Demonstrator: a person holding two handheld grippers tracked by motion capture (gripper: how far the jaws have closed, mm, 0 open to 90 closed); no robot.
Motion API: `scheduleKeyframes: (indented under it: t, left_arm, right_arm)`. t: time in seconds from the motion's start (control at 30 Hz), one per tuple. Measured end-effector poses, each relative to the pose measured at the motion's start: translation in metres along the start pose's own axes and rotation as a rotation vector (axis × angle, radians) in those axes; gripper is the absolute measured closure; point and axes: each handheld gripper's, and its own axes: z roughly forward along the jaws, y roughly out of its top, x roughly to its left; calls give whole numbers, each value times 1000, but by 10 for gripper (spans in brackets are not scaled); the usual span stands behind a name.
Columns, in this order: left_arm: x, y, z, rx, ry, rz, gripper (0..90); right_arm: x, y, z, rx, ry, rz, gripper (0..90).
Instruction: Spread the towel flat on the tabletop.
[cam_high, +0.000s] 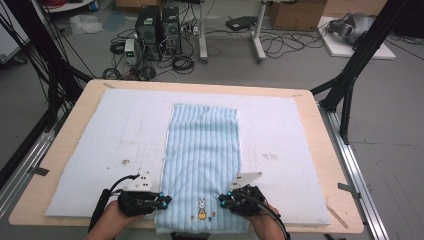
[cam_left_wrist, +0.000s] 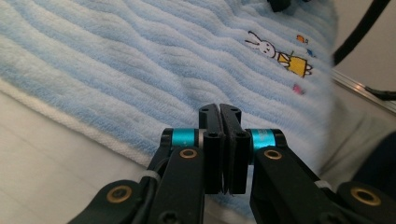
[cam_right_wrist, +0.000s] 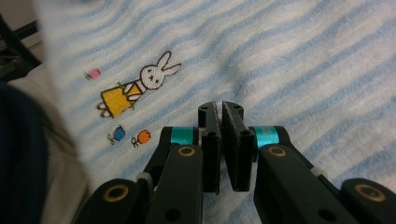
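A light blue ribbed towel lies lengthwise down the middle of a white mat, and its near end hangs a little over the table's front edge. A small rabbit picture is stitched near that end. My left gripper sits at the towel's left border, pointing inward. Its jaws are shut just above the pile, and I see nothing between them. My right gripper is over the towel's right part, facing the left one. Its jaws are shut too, close to the rabbit, with no cloth caught.
The mat covers most of a wooden table. Black frame posts stand at both far corners. On the floor beyond lie computer towers, cables and a cardboard box. A person's lap shows below the front edge.
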Motion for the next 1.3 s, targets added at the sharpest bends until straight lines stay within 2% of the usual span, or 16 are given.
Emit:
scheduleKeyframes:
  t: [0.17, 0.23, 0.27, 0.3, 0.37, 0.47, 0.53, 0.6, 0.73, 0.83, 0.9, 0.97, 1.03, 1.07, 1.17, 1.3]
  left_arm:
    - [-9, -6, -8, 11, -52, 12, 872]
    - [-12, -9, -10, 10, -57, 18, 868]
    - [-12, -9, -11, 2, -52, 18, 838]
    - [-10, -8, -12, -11, -45, -1, 764]
    - [-4, -4, -13, -43, 0, -26, 619]
    - [10, 6, -17, -136, 80, -60, 522]
    - [20, 14, -18, -175, 129, -80, 526]
    - [31, 21, -17, -205, 160, -101, 531]
    - [51, 32, -9, -222, 204, -134, 549]
    - [64, 33, 1, -203, 240, -161, 589]
    - [71, 34, 10, -175, 245, -176, 627]
    - [74, 33, 19, -131, 231, -176, 681]
    - [70, 33, 27, -62, 230, -140, 750]
    - [67, 32, 29, -63, 247, -117, 772]
    - [62, 29, 28, -58, 241, -111, 844]
    - [57, 25, 22, -50, 220, -116, 867]
  right_arm:
    - [15, -9, -5, 8, 40, -11, 853]
    - [20, -11, -7, 14, 64, -10, 823]
    - [22, -11, -8, 7, 62, -17, 781]
    - [21, -10, -9, -5, 58, -12, 741]
    - [17, -5, -11, -52, 24, 13, 669]
    - [4, 5, -10, -112, -69, 57, 579]
    - [-6, 12, -5, -136, -110, 74, 584]
    - [-15, 19, 2, -131, -142, 74, 600]
    - [-28, 30, 19, -119, -160, 84, 622]
    - [-32, 36, 31, -86, -164, 80, 654]
    - [-32, 37, 37, -74, -178, 54, 682]
    - [-32, 37, 37, -69, -171, 58, 730]
    - [-30, 36, 36, -63, -158, 50, 778]
    - [-30, 36, 35, -60, -155, 49, 795]
    - [-29, 34, 33, -50, -134, 43, 825]
    - [-26, 31, 30, -42, -112, 39, 824]
